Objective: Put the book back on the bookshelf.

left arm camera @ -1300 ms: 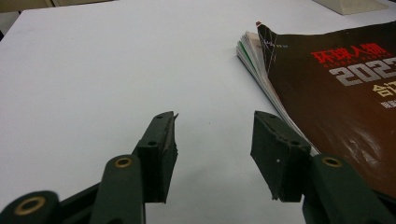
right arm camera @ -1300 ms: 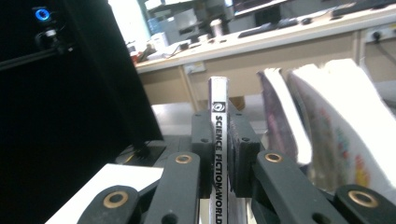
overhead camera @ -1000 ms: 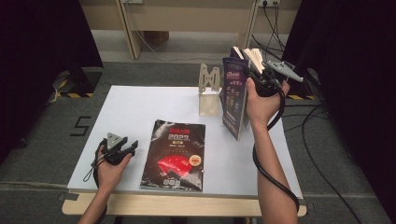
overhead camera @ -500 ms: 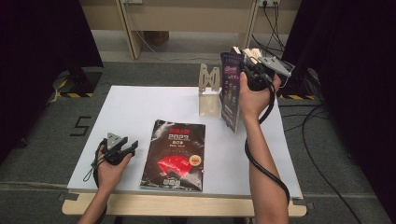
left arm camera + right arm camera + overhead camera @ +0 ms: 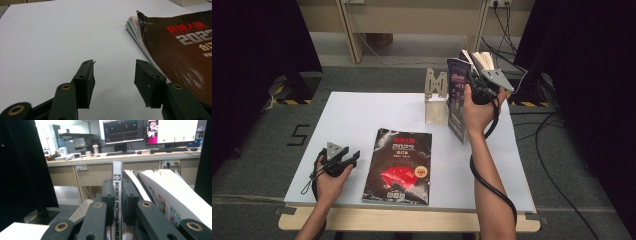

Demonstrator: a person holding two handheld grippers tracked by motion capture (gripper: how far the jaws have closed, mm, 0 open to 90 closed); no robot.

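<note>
The right hand-held gripper (image 5: 117, 202) pinches a magazine (image 5: 117, 195) by its spine, upright. The left hand-held gripper (image 5: 113, 82) rests wide on the bench (image 5: 362, 115).

Glossy paper magazine (image 5: 398, 167), seemingly wooden stand (image 5: 435, 97)

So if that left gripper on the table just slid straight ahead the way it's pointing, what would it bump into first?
Probably nothing soon: ahead of the left gripper with its open fingers lies bare white tabletop. The flat black magazine with red lettering sits off to one side, likely just missed, though depth is hard to judge.
</note>
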